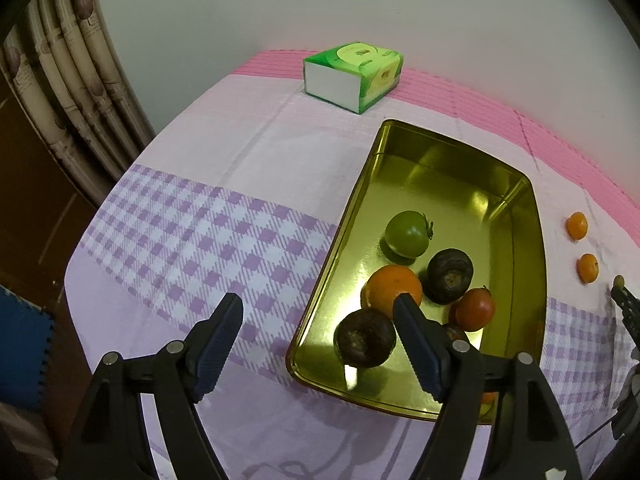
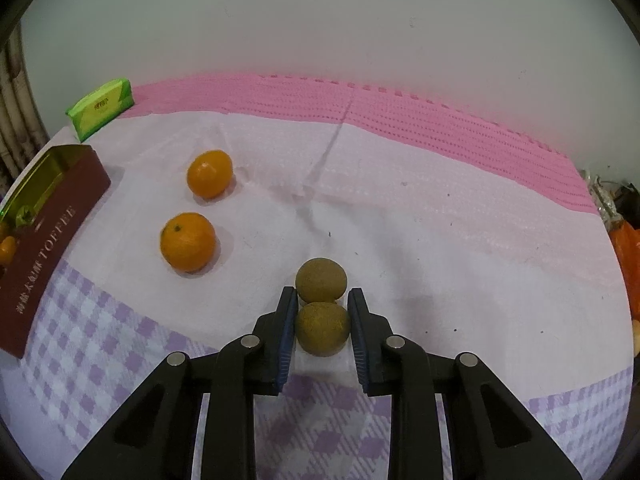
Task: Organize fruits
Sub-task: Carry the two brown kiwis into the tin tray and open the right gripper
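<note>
Five fruits lay in my tin [image 1: 516,208]; left gripper [image 1: 318,306] spread, empty; right gripper [image 2: 322,300] flanked near brown fruit [image 2: 323,328], grip unclear; two oranges [image 2: 188,242] remained out.

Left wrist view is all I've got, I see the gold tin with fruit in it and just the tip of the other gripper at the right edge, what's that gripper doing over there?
Observer: The right gripper has its fingers on either side of a brown round fruit lying on the cloth.
Operator: Is that the only brown one?
Observer: No, a second brown fruit sits just beyond it, the two touching or nearly so.
Operator: Anything printed on the tin?
Observer: Its dark red outer wall reads TOFFEE, beside the two small oranges on the cloth.
</note>
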Tool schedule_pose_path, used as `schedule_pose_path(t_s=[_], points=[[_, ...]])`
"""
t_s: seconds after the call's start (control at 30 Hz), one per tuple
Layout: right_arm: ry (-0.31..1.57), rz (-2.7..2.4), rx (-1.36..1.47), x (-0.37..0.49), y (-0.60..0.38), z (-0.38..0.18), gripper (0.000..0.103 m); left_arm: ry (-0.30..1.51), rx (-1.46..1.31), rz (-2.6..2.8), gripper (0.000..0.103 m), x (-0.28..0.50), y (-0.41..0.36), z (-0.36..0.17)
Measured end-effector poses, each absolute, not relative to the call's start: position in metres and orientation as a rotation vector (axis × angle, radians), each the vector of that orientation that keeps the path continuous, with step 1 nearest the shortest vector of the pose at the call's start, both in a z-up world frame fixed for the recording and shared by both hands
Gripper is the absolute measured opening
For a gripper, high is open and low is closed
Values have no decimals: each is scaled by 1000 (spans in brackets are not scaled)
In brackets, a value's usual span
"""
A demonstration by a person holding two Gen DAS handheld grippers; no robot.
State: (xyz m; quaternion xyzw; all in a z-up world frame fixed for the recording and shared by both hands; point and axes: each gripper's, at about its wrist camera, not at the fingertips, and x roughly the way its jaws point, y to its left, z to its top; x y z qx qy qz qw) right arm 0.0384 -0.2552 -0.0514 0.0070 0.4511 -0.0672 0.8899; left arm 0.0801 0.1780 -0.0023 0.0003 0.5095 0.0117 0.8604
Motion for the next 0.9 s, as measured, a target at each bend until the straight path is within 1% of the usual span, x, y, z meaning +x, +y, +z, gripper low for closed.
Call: schedule_pose_path(t_s=[0.13, 0.27, 0.4, 0.6, 0.77, 0.9], points=[[929, -93, 27, 37, -241, -41, 27, 1068, -5, 16, 74, 75, 175, -3], [909, -6, 28, 42, -207, -24, 27, 1066, -11, 14, 75, 72, 174, -1], [884, 112, 23, 51, -160, -7, 27, 1062, -22, 31, 80, 70, 176, 1], [858, 291, 15, 62, -84, 12, 27, 1053, -43, 75, 80, 64, 185, 5], [860, 399, -14, 70, -30, 13, 27, 1050, -49, 103, 82, 62, 193, 5], [870, 438, -39, 76, -2, 5, 27, 1055, -53, 118, 83, 63, 197, 2]])
